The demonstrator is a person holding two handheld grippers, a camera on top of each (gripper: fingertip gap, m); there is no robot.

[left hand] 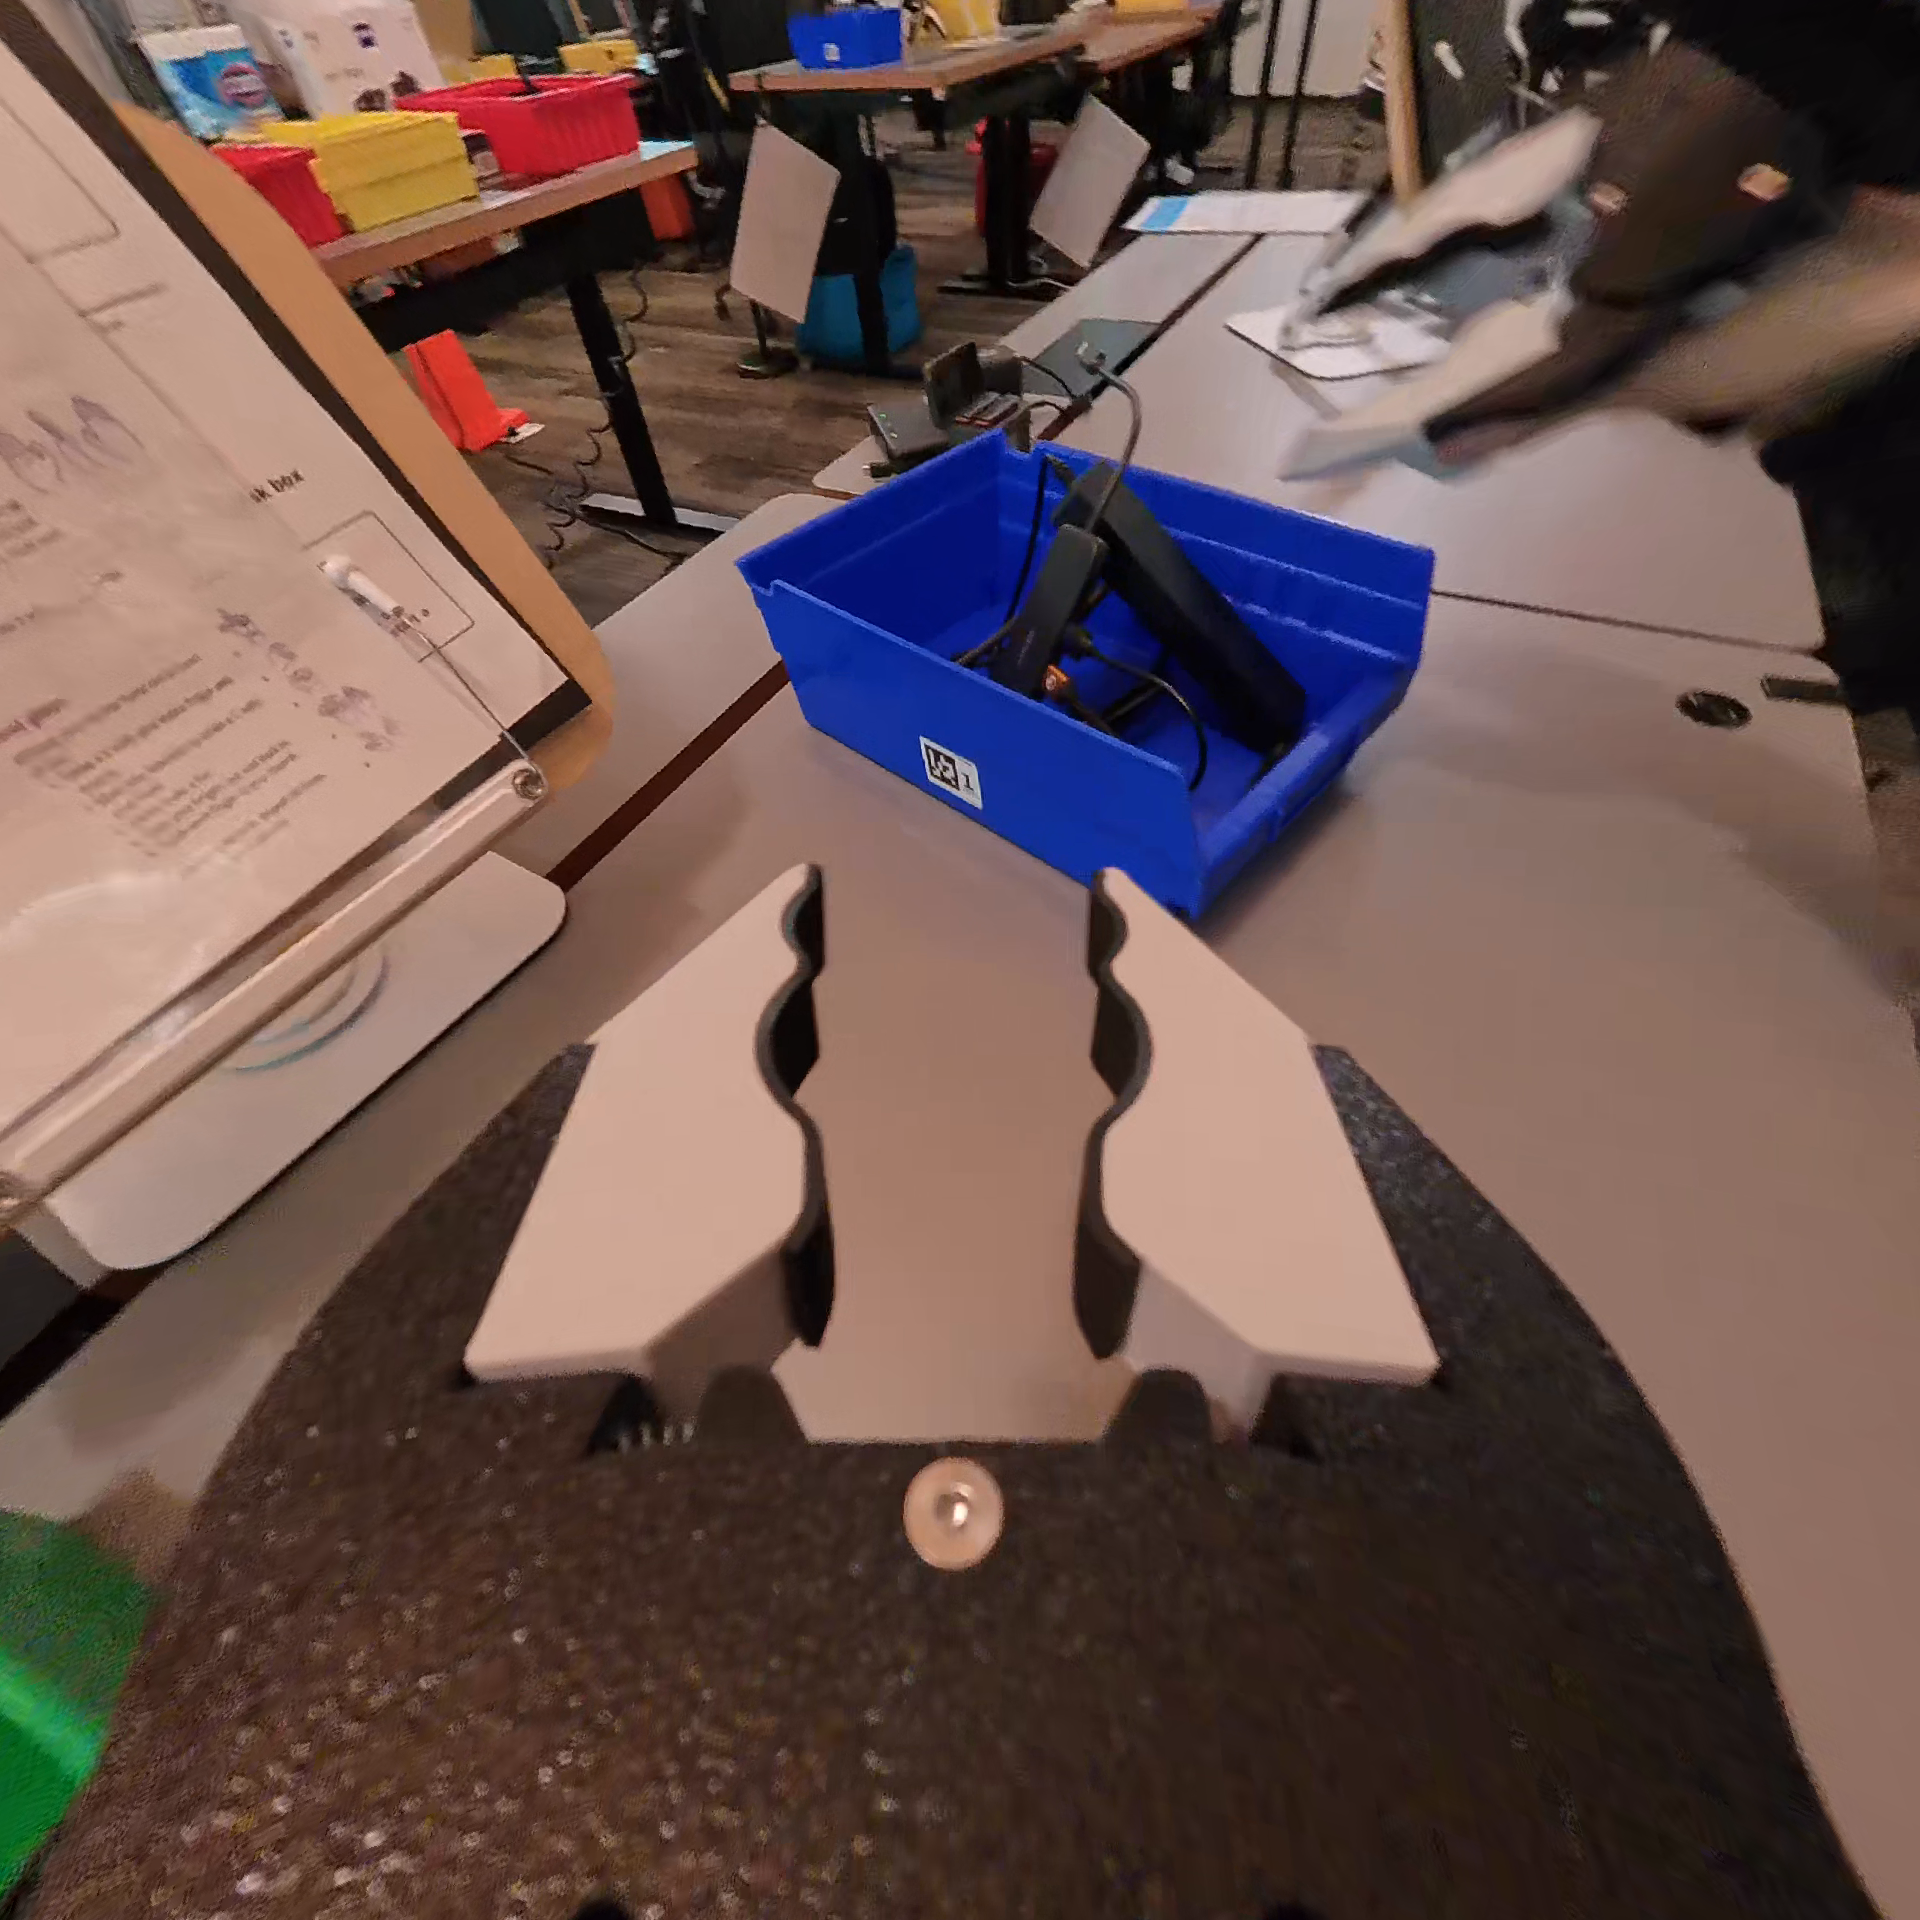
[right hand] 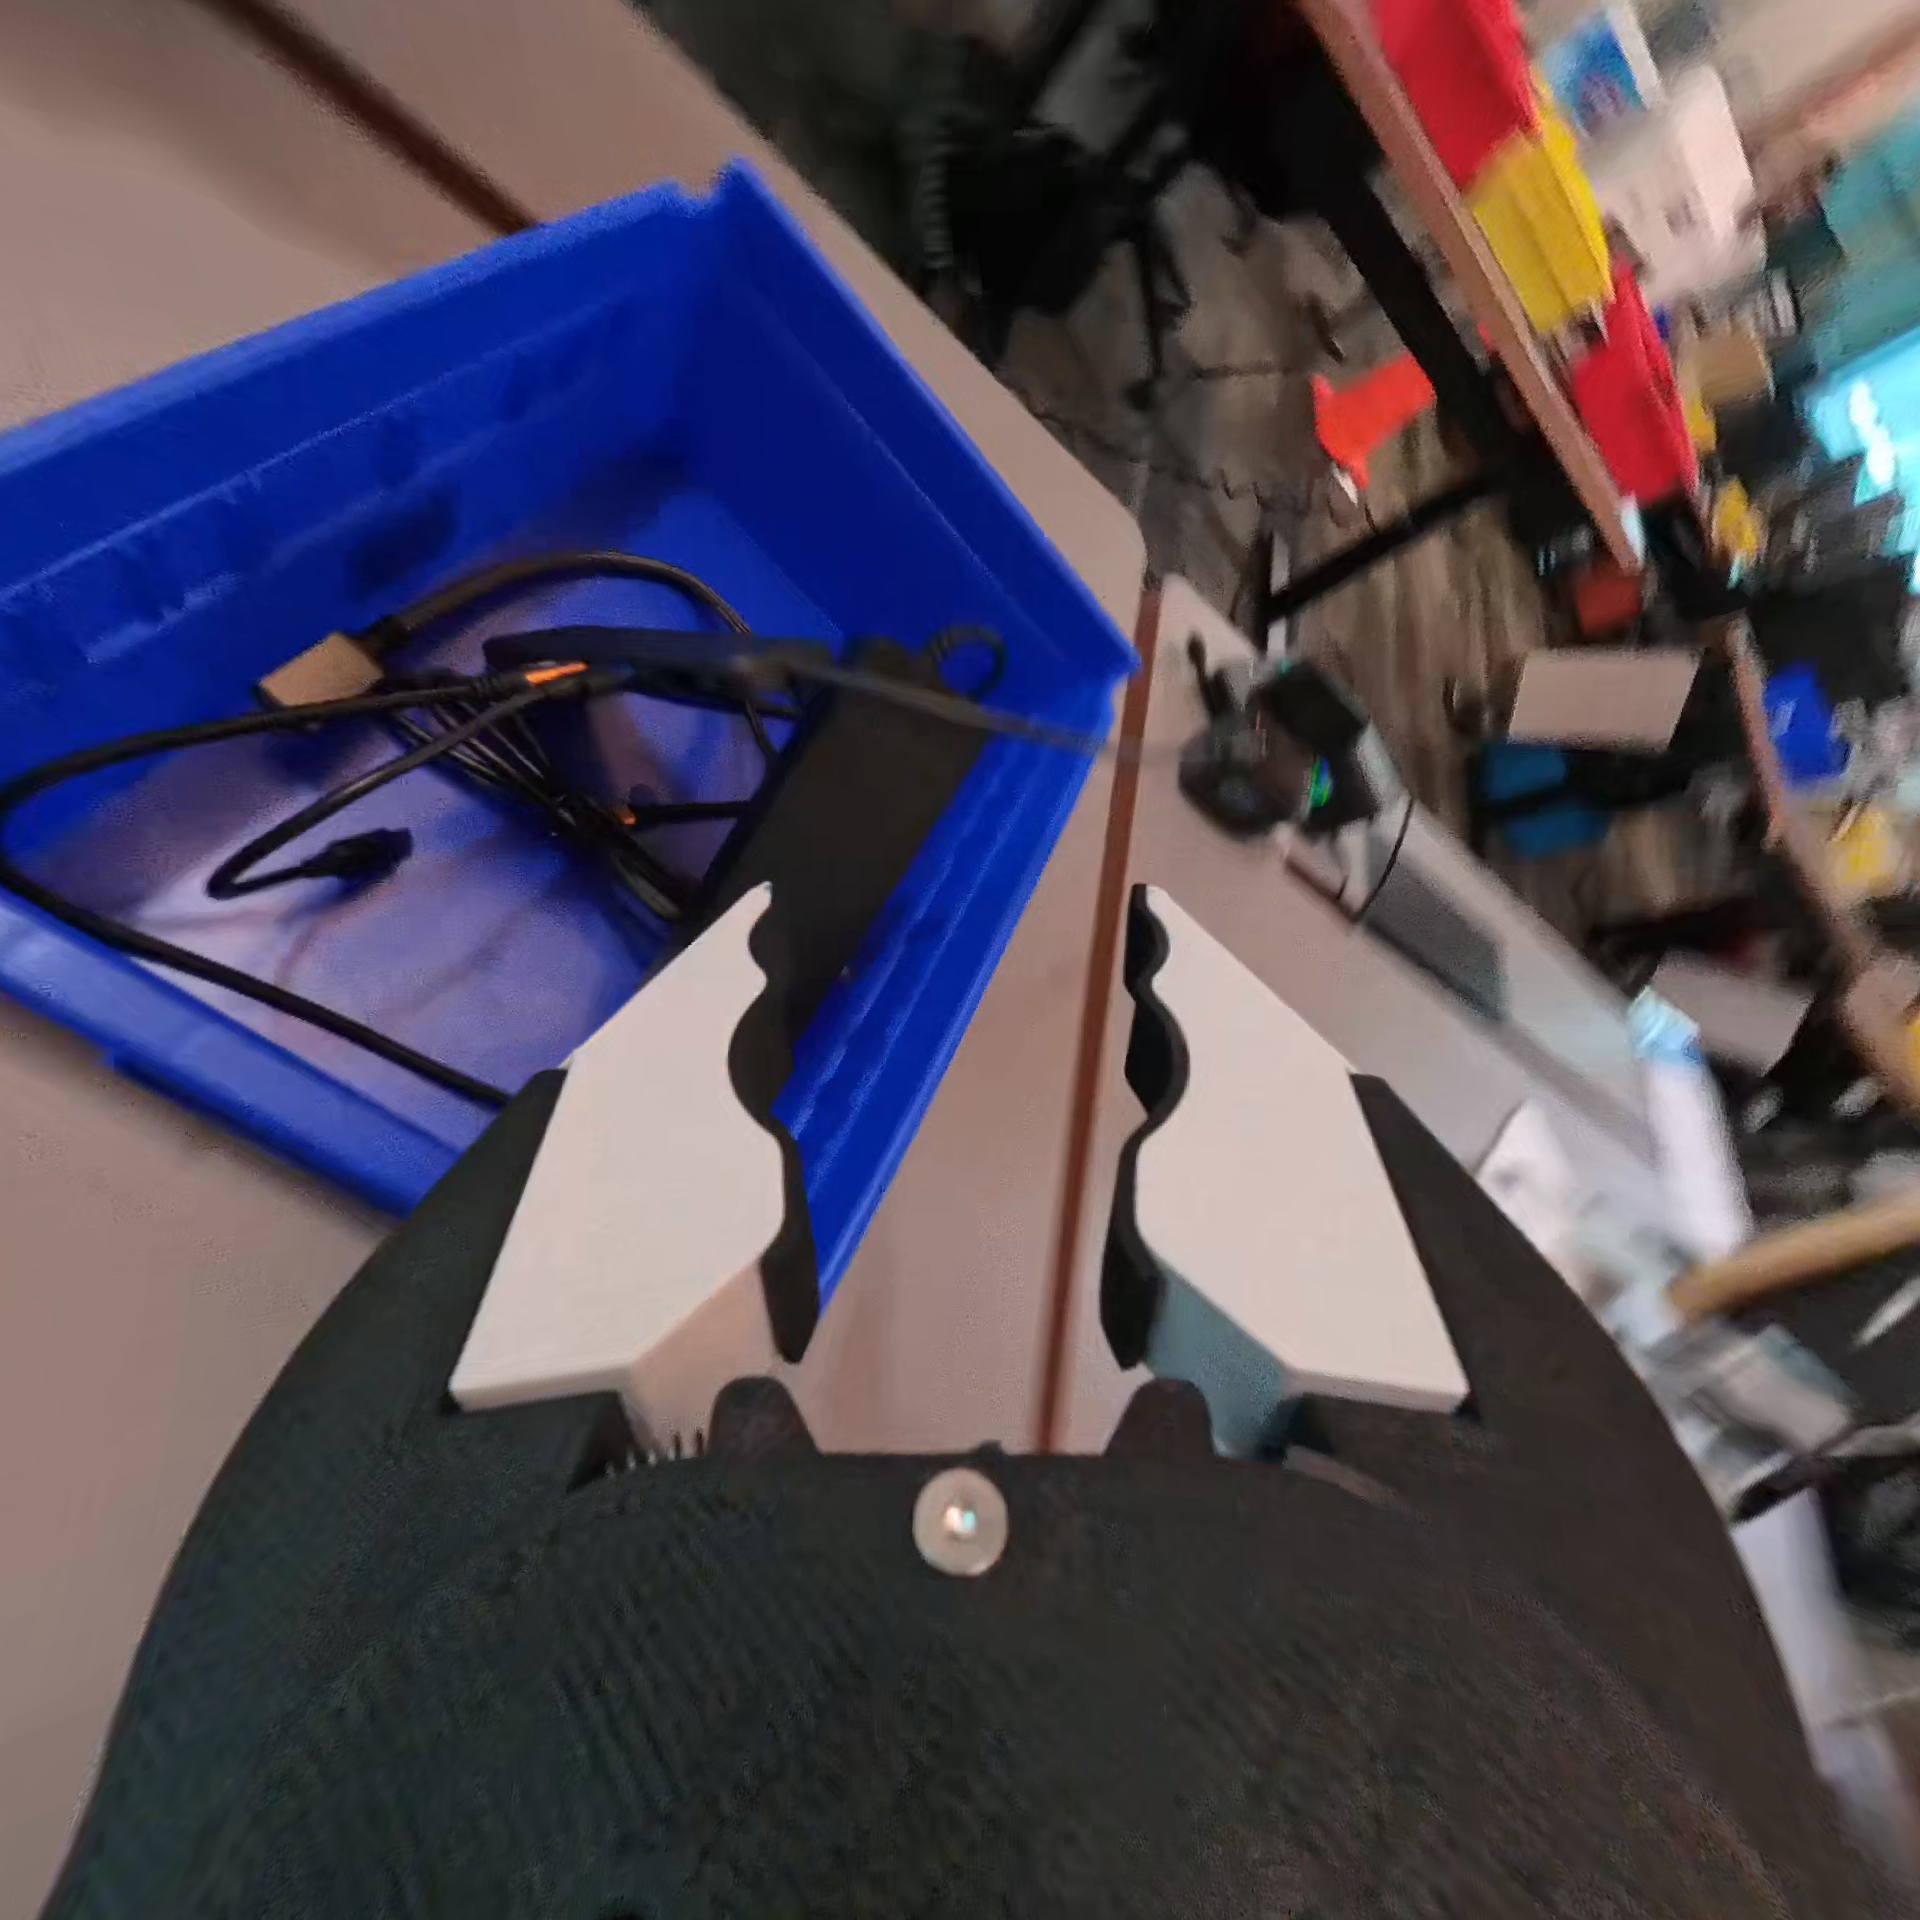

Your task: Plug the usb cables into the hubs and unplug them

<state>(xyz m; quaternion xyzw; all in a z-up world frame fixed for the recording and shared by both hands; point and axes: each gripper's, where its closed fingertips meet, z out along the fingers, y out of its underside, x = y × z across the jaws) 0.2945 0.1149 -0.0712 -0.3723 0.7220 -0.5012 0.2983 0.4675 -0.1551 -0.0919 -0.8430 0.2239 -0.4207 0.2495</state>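
Both empty, jaws spread wide: left gripper (left hand: pixel 954 914) low over the grey surface (left hand: pixel 1455 1039) short of the blue bin (left hand: pixel 1039 769), right gripper (right hand: pixel 951 914) above its edge. Hubs (left hand: pixel 1174 592) and cables (right hand: pixel 343 790) tangled inside, probably awaiting pickup.

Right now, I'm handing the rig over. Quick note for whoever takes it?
Left gripper: jaws open, empty, over the table short of the blue bin.
Right gripper: jaws open, empty, above the bin's corner; its view is motion-blurred.
Things: the hubs and cables all lie tangled in the bin. One black hub leans against a bin wall.
Done: nothing lifted out. I cannot tell whether any cable is plugged in.
Left: take a hub and a cable from the bin, plug in, then unplug.
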